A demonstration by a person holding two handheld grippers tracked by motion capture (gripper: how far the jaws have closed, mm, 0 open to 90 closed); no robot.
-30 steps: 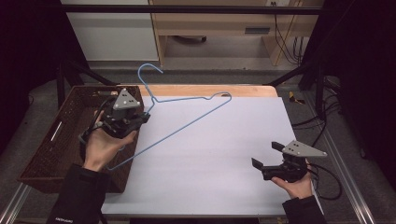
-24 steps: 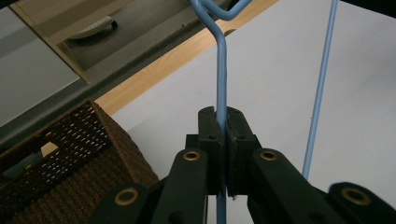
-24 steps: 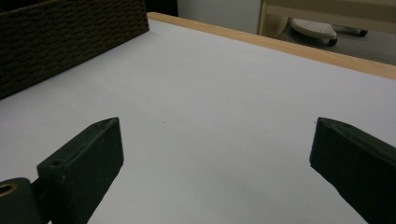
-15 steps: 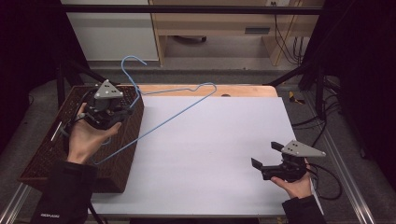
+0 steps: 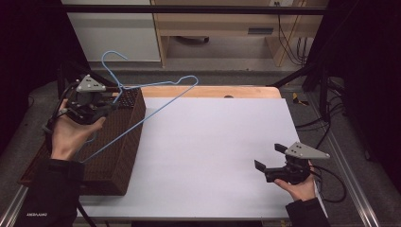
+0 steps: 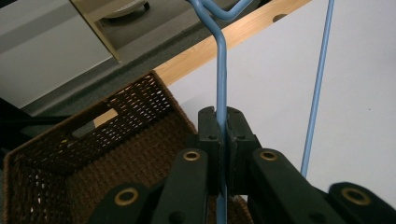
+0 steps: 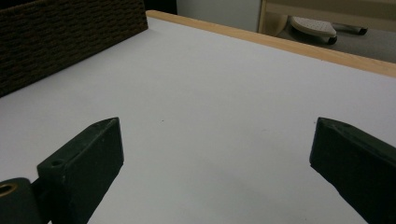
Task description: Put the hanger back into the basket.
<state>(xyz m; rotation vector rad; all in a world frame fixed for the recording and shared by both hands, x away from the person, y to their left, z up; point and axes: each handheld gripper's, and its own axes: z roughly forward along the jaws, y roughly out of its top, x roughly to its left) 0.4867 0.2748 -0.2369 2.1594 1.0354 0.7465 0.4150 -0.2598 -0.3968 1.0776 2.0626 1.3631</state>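
Observation:
A light blue wire hanger [image 5: 156,106] is held in the air over the left of the table, its hook up at the back and its long bar slanting down over the wicker basket [image 5: 116,165]. My left gripper [image 5: 106,109] is shut on the hanger's neck, and in the left gripper view the wire [image 6: 221,74] runs up from between the closed jaws of that gripper [image 6: 222,122]. My right gripper [image 5: 268,157] rests low at the table's front right, open, nothing between its jaws. In the right gripper view that gripper [image 7: 217,149] faces the bare white tabletop [image 7: 210,93].
The brown wicker basket [image 6: 56,163] stands along the table's left edge, and its wall [image 7: 65,32] rises at the far left of the right gripper view. A wooden strip [image 5: 213,91] borders the far edge. Cables [image 5: 331,177] trail at the right.
My left gripper has carried the hanger leftward and a bit higher, from over the table's left part to above the basket. The right gripper has stayed still.

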